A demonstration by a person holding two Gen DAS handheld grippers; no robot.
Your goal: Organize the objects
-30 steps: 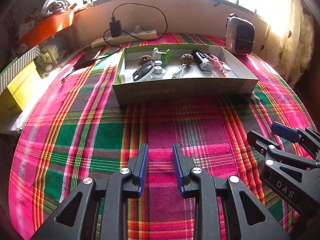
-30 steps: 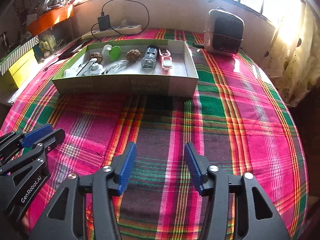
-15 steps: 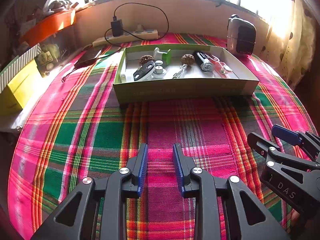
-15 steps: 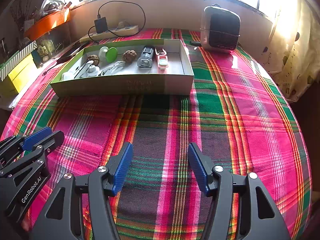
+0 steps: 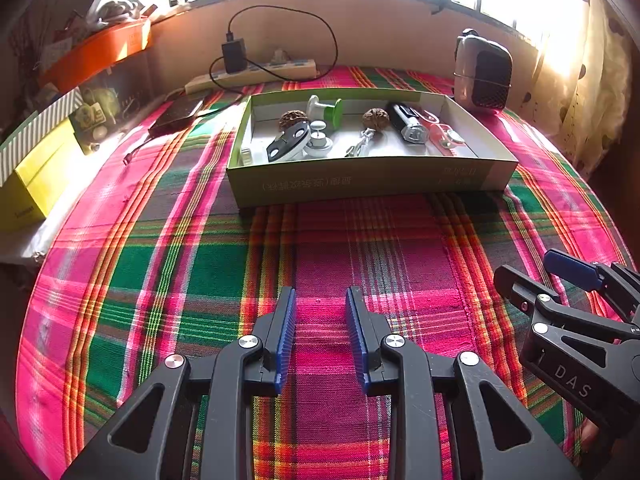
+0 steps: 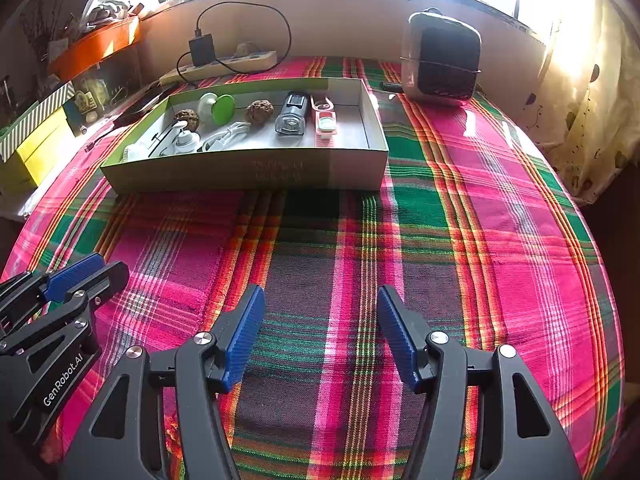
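A shallow green cardboard box [image 5: 360, 184] [image 6: 248, 170] lies on the plaid cloth ahead of both grippers. Inside it are two walnuts [image 5: 294, 120] [image 5: 376, 116], a green and white hook [image 5: 332, 110], a black torch [image 5: 406, 124], a pink clip [image 5: 440, 132], a white knob [image 5: 320, 140] and a black and white piece [image 5: 288, 144]. My left gripper [image 5: 320, 292] [image 6: 108, 266] hovers over the cloth, open, with nothing between its blue pads. My right gripper [image 6: 320, 290] [image 5: 528, 268] stands beside it on the right, open wider and holding nothing.
A small heater [image 6: 440, 64] stands behind the box at the right. A power strip [image 5: 256, 74] with a charger lies along the back wall, with a dark phone [image 5: 178, 114] near it. A yellow box [image 5: 36, 176] and an orange tray [image 5: 96, 52] sit left; a curtain [image 6: 580, 100] hangs right.
The right gripper's jaws have spread a little wider. The left gripper and the things in the box have stayed as they were.
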